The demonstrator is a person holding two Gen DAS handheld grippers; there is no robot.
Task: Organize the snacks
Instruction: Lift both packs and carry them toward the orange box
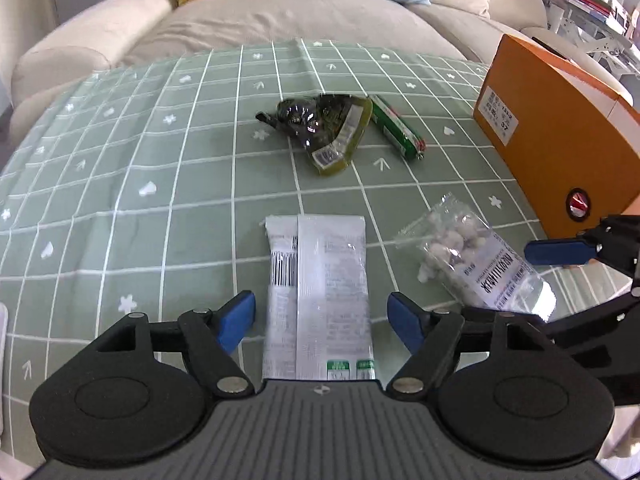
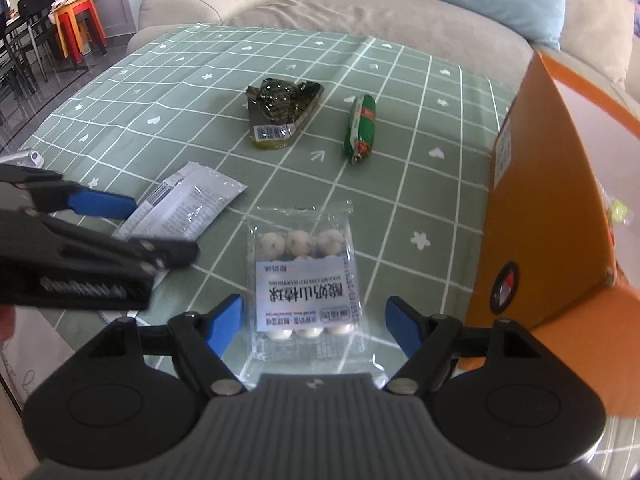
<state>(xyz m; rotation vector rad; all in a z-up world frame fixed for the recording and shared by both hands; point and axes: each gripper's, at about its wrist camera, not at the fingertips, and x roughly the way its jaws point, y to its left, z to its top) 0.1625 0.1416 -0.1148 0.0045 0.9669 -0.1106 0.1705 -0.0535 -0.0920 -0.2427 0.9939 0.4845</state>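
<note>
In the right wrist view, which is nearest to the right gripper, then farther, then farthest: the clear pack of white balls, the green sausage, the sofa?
From the right gripper:
1. Clear pack of white balls, lying between the open fingers.
2. Green sausage, farther up the cloth, slightly right.
3. Sofa, behind the table, farthest.

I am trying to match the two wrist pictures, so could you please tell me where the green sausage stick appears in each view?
Left wrist view: the green sausage stick lies right of centre, upper half, beside the dark leaf-wrapped packet.
Right wrist view: the green sausage stick lies slightly right of centre, upper half, apart from that packet.
Shared landmark: the orange box at the right edge.
</note>
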